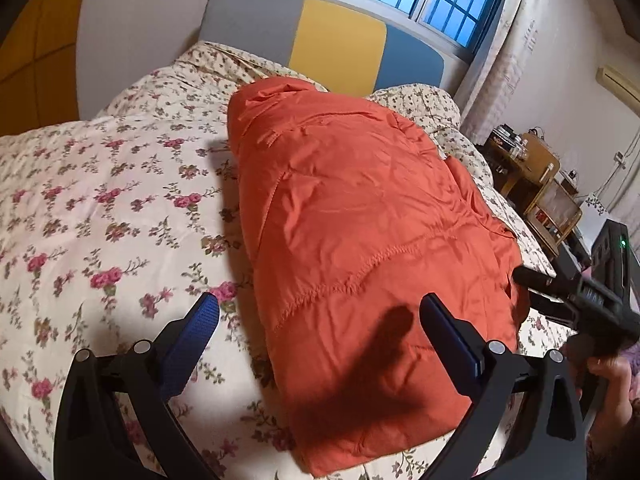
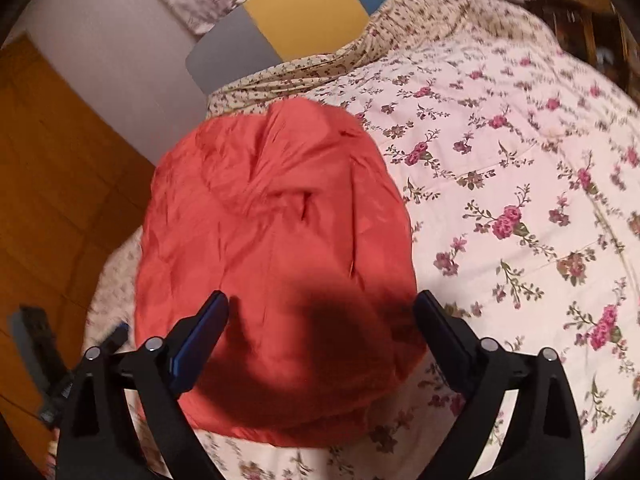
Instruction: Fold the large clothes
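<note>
The left gripper (image 1: 319, 322) hangs with its jaws spread wide, nothing between the blue pads (image 1: 197, 344), above the near end of the orange jacket (image 1: 360, 208); the right gripper (image 2: 320, 320) likewise stands wide apart, empty, over the same garment (image 2: 272, 232); the jacket lies folded into a long bundle on the floral quilt (image 1: 100, 208), its long axis running from the near edge of the bed toward the grey, yellow and blue headboard (image 1: 332, 48)
</note>
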Available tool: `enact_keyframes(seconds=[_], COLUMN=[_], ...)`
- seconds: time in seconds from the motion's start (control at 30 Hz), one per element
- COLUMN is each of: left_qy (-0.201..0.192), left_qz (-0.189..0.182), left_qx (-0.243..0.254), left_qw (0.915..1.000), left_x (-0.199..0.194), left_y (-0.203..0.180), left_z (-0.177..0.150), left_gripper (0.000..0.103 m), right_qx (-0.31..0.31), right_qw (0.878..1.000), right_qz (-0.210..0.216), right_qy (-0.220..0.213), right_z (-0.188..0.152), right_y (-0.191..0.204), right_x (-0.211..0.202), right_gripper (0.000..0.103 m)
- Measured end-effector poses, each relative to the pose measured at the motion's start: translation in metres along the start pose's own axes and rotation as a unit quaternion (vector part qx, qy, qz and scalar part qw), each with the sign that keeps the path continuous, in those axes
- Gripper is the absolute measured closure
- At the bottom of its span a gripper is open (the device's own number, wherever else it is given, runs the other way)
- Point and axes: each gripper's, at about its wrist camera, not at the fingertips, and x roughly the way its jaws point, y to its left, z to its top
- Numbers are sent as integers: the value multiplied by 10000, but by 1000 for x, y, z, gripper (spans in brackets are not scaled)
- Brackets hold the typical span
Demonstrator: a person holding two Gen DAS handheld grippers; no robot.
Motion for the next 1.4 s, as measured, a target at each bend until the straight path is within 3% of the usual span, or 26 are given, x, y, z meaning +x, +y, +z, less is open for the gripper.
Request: enact_keyframes(seconds=[0.27,0.47,0.6,0.83,1.03,1.1,1.27,1.4], left_qy=[315,476,502,515,105,-90,-683,-1057], left_qz=[-387,-786,-853,-729,-311,-191,-56,-48], left_qx=[28,-210,-152,-53,596,838,1305,1453], left_qw=[9987,9955,9950,9960,9977,9963,9891,9837], left_x=[22,36,37,40,25,19,-2,-21], left_y=[4,9,7,-3,-37,-47,-63,-67], left_z=[13,10,8,8,10,12,18,26], left_gripper=[3,3,3,6,27,35,48,53], right_qx=[328,356,258,116,152,120,123,173], right_qw=[9981,9928,9906,9879,9823,9809,9784,9754], right_qz=[252,721,898,1152,1654,1793,2023,2193], right_qy=[464,886,1002,1035,864,749,403,123], right_z=[31,33,30,28,24,16,1,-9], right_y=[-17,-23,-21,-17,-24,-30,-33,-27], right_x=[33,60,70,79,67,55,34,17], right_gripper=[3,3,3,17,44,49,53,54])
